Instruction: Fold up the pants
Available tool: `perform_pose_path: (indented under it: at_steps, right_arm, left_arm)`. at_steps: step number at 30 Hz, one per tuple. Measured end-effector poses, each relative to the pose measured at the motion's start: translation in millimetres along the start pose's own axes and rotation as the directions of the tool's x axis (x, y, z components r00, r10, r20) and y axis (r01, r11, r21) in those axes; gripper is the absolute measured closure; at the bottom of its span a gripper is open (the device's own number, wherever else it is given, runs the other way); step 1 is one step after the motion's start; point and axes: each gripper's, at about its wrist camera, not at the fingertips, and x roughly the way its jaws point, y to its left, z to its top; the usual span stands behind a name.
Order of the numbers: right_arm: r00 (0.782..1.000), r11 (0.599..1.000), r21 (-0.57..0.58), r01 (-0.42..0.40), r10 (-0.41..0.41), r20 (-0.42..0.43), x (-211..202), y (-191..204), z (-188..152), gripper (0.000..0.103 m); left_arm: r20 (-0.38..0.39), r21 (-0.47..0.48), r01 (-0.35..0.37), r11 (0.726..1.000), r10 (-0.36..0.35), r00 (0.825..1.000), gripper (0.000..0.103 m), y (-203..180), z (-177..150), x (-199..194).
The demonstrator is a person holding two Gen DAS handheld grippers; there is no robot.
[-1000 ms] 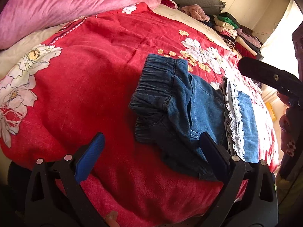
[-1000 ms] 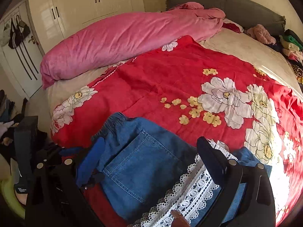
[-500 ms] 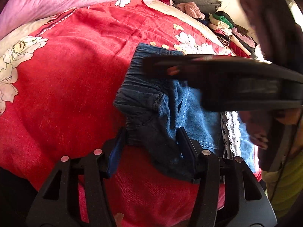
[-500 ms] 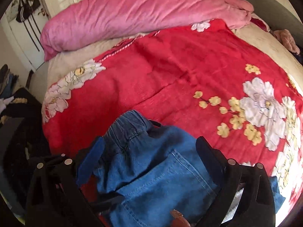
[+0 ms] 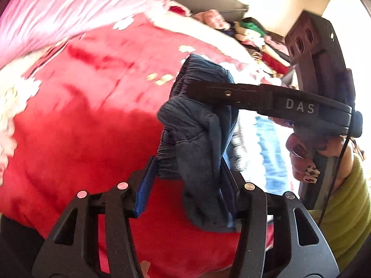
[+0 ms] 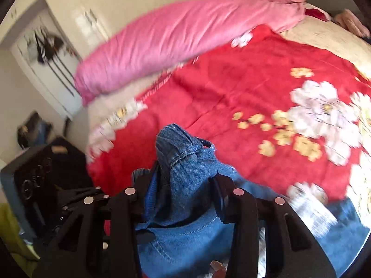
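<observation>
The blue denim pants [image 5: 197, 134] with a gathered elastic waistband and white lace trim lie on the red floral bedspread [image 5: 81, 120]. My left gripper [image 5: 187, 178] is shut on the near waistband corner and lifts it. My right gripper [image 6: 185, 180] is shut on the other waistband corner of the pants [image 6: 185, 162], bunched between its fingers. In the left wrist view the right gripper [image 5: 199, 90] reaches across from the right, clamped on the denim. The lace and leg ends [image 6: 310, 210] are blurred behind.
A long pink bolster [image 6: 185, 37] lies across the far side of the bed. Stacked folded clothes [image 5: 252, 34] sit at the far right corner. A white wardrobe [image 6: 111, 7] stands beyond the bed. A black case [image 6: 41, 176] is at the left.
Both grippers went from open to shut on the pants' waistband corners. The right gripper swung over to the waistband. The waistband now rises off the bedspread.
</observation>
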Motion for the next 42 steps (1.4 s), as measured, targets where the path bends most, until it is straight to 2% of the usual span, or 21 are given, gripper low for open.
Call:
perform_pose_path:
  at_steps: [3,7,9,11,14,17,20,23,25,26,27,28,30,32,33,34,35,36,39,41,42]
  right_arm:
    - [0.999,0.999,0.046,-0.009,0.006,0.048,-29,-14,-10,0.064]
    - [0.994,0.994,0.107,-0.026,0.014,0.111,-72,-35,-33,0.056]
    - [0.989,0.988,0.155,-0.029,0.006,0.151,-93,-49,-54,0.048]
    - [0.985,0.974,0.229,0.002,-0.042,0.169,-108,-67,-79,0.023]
    - [0.983,0.933,0.353,0.065,-0.122,0.140,-122,-93,-117,0.021]
    - [0.981,0.903,0.426,0.059,-0.132,0.144,-131,-102,-142,0.021]
    - [0.977,0.896,0.440,0.056,-0.140,0.161,-132,-99,-145,0.016]
    - [0.978,0.905,0.419,0.075,-0.147,0.144,-121,-92,-136,0.009]
    - [0.983,0.909,0.405,0.094,-0.150,0.109,-109,-90,-132,0.010]
    - [0.985,0.915,0.390,0.103,-0.149,0.091,-102,-88,-131,0.037]
    - [0.988,0.923,0.376,0.088,-0.128,0.082,-97,-84,-130,0.056]
    - [0.990,0.926,0.374,0.053,-0.098,0.101,-97,-82,-131,0.065]
    - [0.986,0.926,0.377,0.022,-0.082,0.145,-105,-79,-133,0.066]
    - [0.983,0.916,0.397,0.053,-0.118,0.143,-110,-85,-137,0.066]
    - [0.981,0.903,0.418,0.095,-0.157,0.116,-110,-92,-141,0.066]
    - [0.977,0.894,0.427,0.138,-0.193,0.088,-108,-96,-145,0.062]
    - [0.972,0.885,0.434,0.167,-0.221,0.075,-107,-99,-148,0.053]
    - [0.971,0.880,0.441,0.174,-0.228,0.073,-107,-99,-150,0.050]
    - [0.963,0.884,0.427,0.192,-0.254,0.093,-116,-90,-151,0.041]
    - [0.951,0.884,0.419,0.207,-0.282,0.125,-126,-83,-153,0.025]
    - [0.949,0.885,0.422,0.198,-0.281,0.143,-131,-82,-154,0.025]
  left_arm:
    - [-0.002,0.049,0.036,0.998,-0.036,0.999,0.059,-26,5,1]
    - [-0.022,0.118,0.073,0.990,-0.070,0.997,0.059,-60,4,8]
    - [-0.035,0.173,0.111,0.979,-0.106,0.994,0.058,-80,-2,13]
    - [-0.063,0.235,0.162,0.958,-0.152,0.986,0.058,-98,-11,16]
    - [-0.116,0.269,0.224,0.937,-0.200,0.973,0.057,-109,-21,20]
    - [-0.068,0.269,0.189,0.944,-0.177,0.982,0.056,-104,-22,12]
    - [-0.030,0.249,0.100,0.963,-0.096,0.995,0.056,-98,-17,12]
    - [-0.070,0.270,0.025,0.963,-0.006,0.997,0.056,-98,-19,34]
    - [-0.142,0.283,0.014,0.959,0.027,0.990,0.060,-99,-29,54]
    - [-0.153,0.296,0.011,0.955,0.036,0.988,0.061,-98,-35,55]
    - [-0.152,0.320,-0.003,0.948,0.054,0.987,0.061,-100,-40,57]
    - [-0.147,0.343,-0.014,0.939,0.068,0.987,0.061,-103,-43,57]
    - [-0.138,0.361,-0.013,0.932,0.067,0.988,0.061,-104,-46,53]
    - [-0.148,0.335,0.005,0.942,0.048,0.988,0.061,-97,-44,51]
    - [-0.153,0.327,0.011,0.945,0.042,0.987,0.059,-95,-44,51]
    - [-0.156,0.325,0.014,0.946,0.039,0.987,0.059,-95,-44,50]
    - [-0.157,0.325,0.017,0.945,0.036,0.987,0.059,-96,-44,50]
    - [-0.155,0.329,0.016,0.944,0.037,0.987,0.058,-99,-45,49]
    - [-0.149,0.328,0.018,0.945,0.032,0.988,0.054,-101,-43,45]
    - [-0.142,0.326,0.021,0.945,0.027,0.989,0.050,-102,-41,41]
    - [-0.135,0.326,0.019,0.945,0.026,0.990,0.046,-102,-40,38]
